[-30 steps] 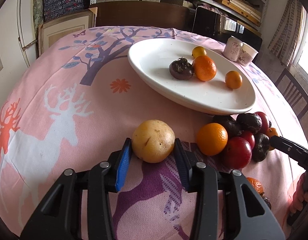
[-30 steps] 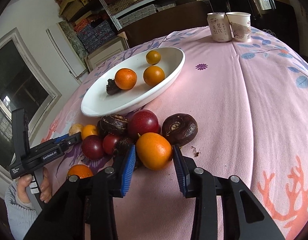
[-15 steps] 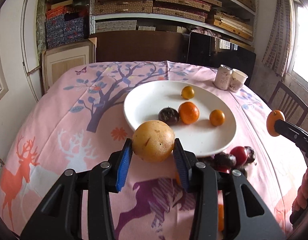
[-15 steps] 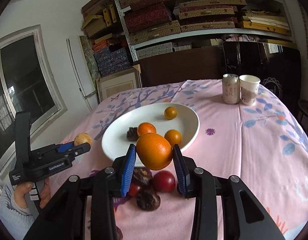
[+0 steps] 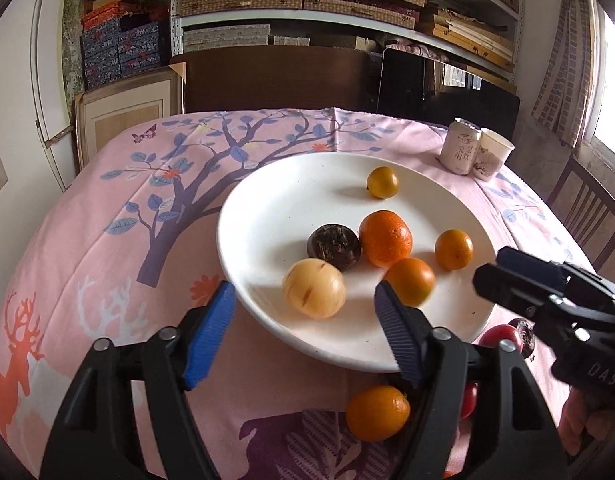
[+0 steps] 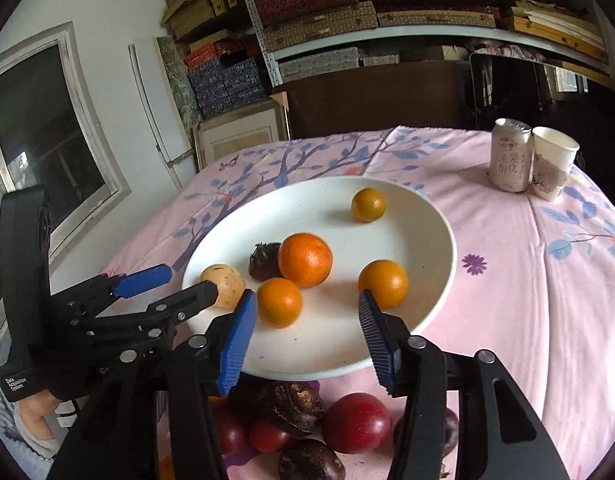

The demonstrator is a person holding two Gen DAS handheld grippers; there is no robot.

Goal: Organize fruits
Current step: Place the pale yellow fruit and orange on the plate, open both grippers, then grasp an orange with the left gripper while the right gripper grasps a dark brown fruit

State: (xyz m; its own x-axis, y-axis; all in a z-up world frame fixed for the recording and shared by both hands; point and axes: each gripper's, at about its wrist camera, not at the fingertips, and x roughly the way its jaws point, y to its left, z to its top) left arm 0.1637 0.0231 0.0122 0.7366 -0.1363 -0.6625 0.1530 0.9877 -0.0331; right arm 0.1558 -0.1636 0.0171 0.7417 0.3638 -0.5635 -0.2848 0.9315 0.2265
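Observation:
A white oval plate (image 5: 275,200) (image 6: 427,236) on the pink tablecloth holds several fruits. A pale yellow fruit (image 5: 314,289) (image 6: 224,285) lies at its near left, just beyond my open left gripper (image 5: 305,334). A small orange (image 5: 409,281) (image 6: 279,302) lies free on the plate between the tips of my open right gripper (image 6: 305,342). A large orange (image 6: 305,259), a dark fruit (image 5: 333,246) and two more small oranges (image 6: 383,284) (image 6: 368,205) are also on the plate. Both grippers hover over the plate's near rim.
Red and dark fruits (image 6: 355,422) and one orange (image 5: 377,412) lie on the cloth in front of the plate. A drink can (image 6: 509,156) and a paper cup (image 6: 551,168) stand at the far right. Shelves and a chair are behind the table.
Both grippers moved forward over the plate and opened. The yellow fruit left the left gripper and the orange left the right one; both now lie on the plate.

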